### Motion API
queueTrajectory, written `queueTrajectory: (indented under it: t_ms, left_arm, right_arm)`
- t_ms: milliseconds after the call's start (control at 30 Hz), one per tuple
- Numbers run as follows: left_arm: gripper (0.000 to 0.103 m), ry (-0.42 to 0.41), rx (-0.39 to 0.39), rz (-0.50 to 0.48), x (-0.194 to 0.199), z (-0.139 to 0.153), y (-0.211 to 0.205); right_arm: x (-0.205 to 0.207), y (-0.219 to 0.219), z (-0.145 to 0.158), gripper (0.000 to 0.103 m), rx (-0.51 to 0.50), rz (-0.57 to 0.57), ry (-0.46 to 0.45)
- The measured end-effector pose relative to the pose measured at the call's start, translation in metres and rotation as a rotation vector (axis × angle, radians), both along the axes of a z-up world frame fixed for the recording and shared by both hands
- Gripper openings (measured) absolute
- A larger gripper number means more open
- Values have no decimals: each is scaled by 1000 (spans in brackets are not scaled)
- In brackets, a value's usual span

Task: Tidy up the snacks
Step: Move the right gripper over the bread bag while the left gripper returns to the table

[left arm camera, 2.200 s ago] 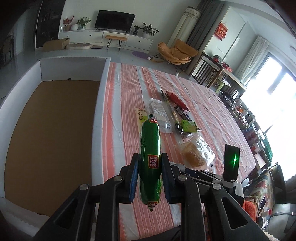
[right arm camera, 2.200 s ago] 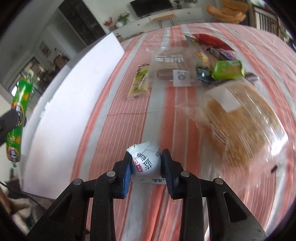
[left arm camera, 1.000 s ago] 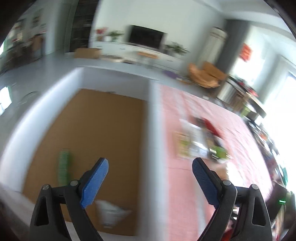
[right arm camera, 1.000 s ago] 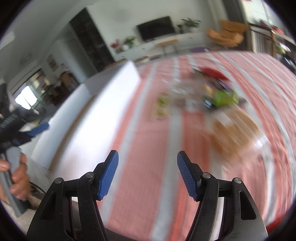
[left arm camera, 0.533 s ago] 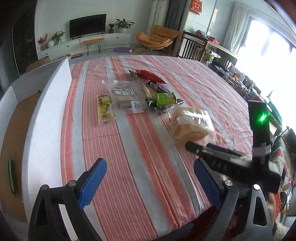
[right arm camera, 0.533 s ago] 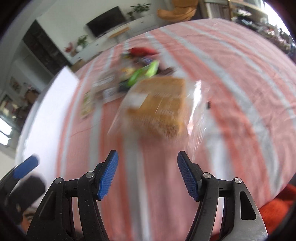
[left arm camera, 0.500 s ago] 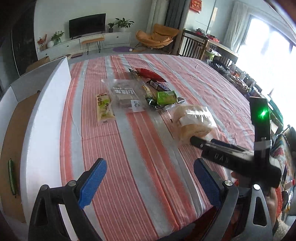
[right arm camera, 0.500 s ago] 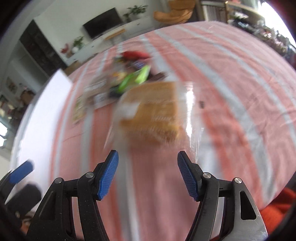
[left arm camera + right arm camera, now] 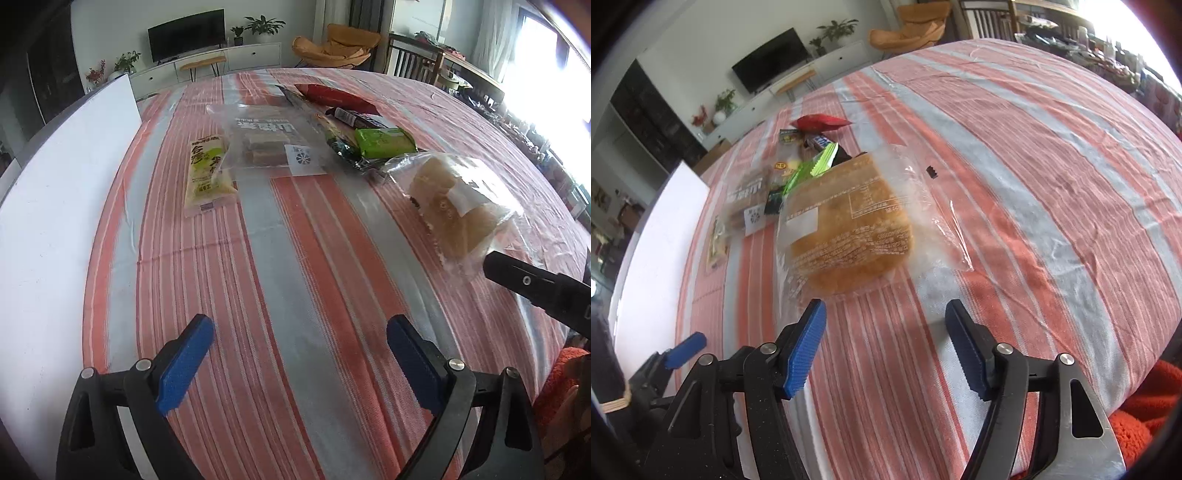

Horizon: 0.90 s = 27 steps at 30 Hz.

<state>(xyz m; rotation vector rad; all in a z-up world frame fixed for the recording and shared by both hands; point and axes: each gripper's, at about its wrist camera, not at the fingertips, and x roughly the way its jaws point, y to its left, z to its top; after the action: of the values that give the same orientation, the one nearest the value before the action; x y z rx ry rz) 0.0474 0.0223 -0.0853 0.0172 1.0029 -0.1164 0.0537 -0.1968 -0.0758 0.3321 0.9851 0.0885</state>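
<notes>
Jaws of both the left gripper (image 9: 297,352) and right gripper (image 9: 886,345) stand spread, empty; only the right wrist view shows the bread bag (image 9: 849,221) whole, at twelve o'clock, with bare tablecloth (image 9: 1052,184) toward three.

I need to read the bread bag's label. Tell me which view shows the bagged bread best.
The right wrist view: the bagged bread lies close ahead, label text facing the camera. The left wrist view shows it off to the right, obliquely.
</notes>
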Motion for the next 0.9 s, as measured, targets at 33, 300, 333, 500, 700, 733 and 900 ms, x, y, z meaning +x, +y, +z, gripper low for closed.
queueTrajectory:
  t_ms: [33,300,333,500,700,733,900]
  left_arm:
    - [95,-9,13,4,3,-2,0]
    - [103,-48,20,16,7,-7,4]
    - [103,-49,22,15,7,-7,4]
    - [103,-53,23,19,7,-7,3]
    - [103,-55,25,22,4,-7,2]
    - [103,-55,25,22,4,-7,2]
    - [103,-55,25,22,4,-7,2]
  right_arm:
    - [0,1,0,73,-4,2,-1]
    - [2,8,-1,81,-31,25,-5]
    - [2,7,-1,82,-28,25,-6]
    - [3,8,-2,83,-32,24,-9]
    - [4,16,-3,85,-87,42,0]
    - [5,17,-3,85,-95,45,2]
    - [6,25,-5,85,-161,68,19]
